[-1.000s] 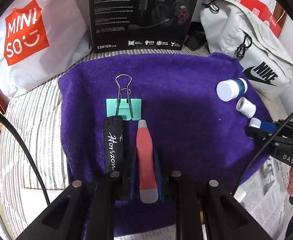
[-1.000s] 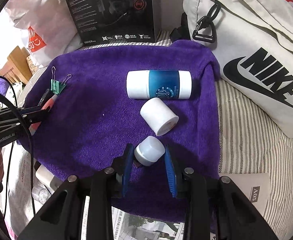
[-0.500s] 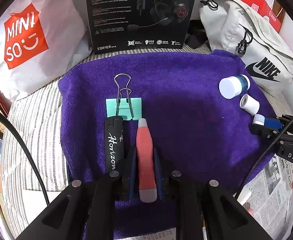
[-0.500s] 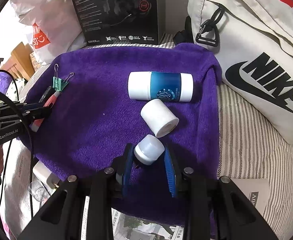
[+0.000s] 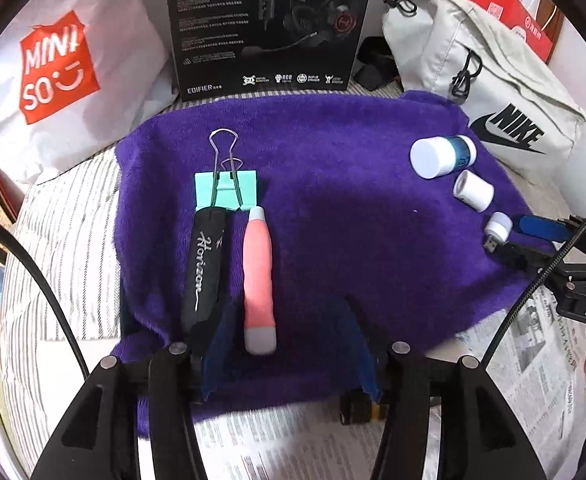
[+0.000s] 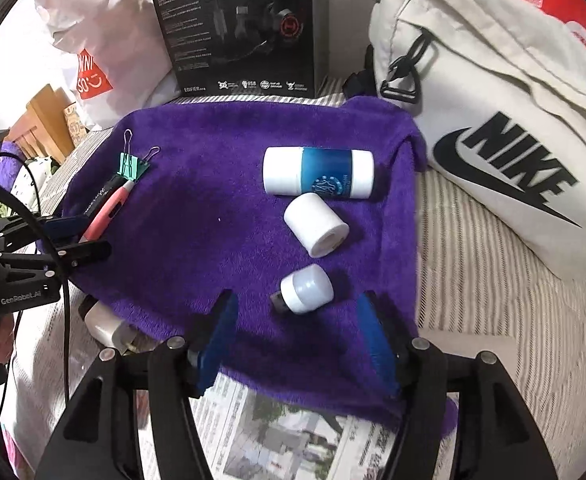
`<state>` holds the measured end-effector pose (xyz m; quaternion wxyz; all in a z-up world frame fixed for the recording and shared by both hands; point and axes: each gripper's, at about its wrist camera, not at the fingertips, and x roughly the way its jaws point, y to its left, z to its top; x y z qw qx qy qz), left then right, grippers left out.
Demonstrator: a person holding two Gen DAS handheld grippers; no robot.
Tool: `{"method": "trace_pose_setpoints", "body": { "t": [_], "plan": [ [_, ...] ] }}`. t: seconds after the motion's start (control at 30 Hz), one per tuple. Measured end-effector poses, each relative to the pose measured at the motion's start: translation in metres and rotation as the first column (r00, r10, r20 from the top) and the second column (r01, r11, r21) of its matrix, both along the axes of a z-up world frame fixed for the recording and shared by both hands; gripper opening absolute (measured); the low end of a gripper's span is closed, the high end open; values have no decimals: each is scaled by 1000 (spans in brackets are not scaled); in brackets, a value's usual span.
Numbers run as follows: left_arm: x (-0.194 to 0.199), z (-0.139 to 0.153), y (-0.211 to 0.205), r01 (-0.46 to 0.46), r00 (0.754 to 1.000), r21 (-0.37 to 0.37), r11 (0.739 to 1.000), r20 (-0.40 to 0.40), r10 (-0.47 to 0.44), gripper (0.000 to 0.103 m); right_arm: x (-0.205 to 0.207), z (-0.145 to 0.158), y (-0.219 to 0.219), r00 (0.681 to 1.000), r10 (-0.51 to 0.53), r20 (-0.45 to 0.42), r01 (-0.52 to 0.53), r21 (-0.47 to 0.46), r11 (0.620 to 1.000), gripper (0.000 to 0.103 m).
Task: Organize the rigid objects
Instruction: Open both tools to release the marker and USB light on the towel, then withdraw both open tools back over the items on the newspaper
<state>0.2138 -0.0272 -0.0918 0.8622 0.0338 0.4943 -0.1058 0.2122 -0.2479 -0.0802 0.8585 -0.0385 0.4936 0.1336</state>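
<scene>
Left claw (image 5: 289, 344) wide open, empty, straddling pink cutter (image 5: 258, 280) on purple towel (image 5: 333, 184); black Horizon tube (image 5: 203, 268) just beside, mint binder clip (image 5: 226, 190) at their tips. Right claw (image 6: 297, 336) wide open, empty, around small white USB light (image 6: 305, 289); white cap (image 6: 316, 224), blue-banded bottle (image 6: 317, 176) beyond. Risk: round items rolling on soft towel if nudged on retreat. Readable: Horizon, EDIFIER box (image 5: 269, 24), MINISO bag (image 5: 57, 68), NIKE bag (image 6: 501, 128), DAS, GenRobot.AI.
</scene>
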Motion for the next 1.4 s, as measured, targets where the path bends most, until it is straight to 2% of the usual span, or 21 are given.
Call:
{"method": "trace_pose_setpoints", "body": {
  "t": [0.3, 0.47, 0.83, 1.0, 1.4],
  "plan": [
    [-36, 25, -5, 20, 999, -12, 1000, 46, -19, 53, -35, 20, -10, 999, -28, 19, 28, 15, 1000, 62],
    [-58, 29, -7, 17, 998, -16, 1000, 62, -16, 55, -60, 24, -18, 998, -51, 28, 50, 20, 999, 62],
    [-77, 14, -31, 31, 999, -55, 998, 39, -29, 55, -101, 21, -37, 996, -80, 31, 77, 85, 993, 62],
    [-84, 8, -47, 54, 998, -26, 998, 29, -53, 55, -111, 18, -49, 995, -93, 25, 90, 90, 992, 62],
    [-90, -12, -34, 1, 1000, -26, 1000, -16, -2, 55, -119, 10, -58, 995, -101, 8, 100, 95, 990, 62]
  ]
}}
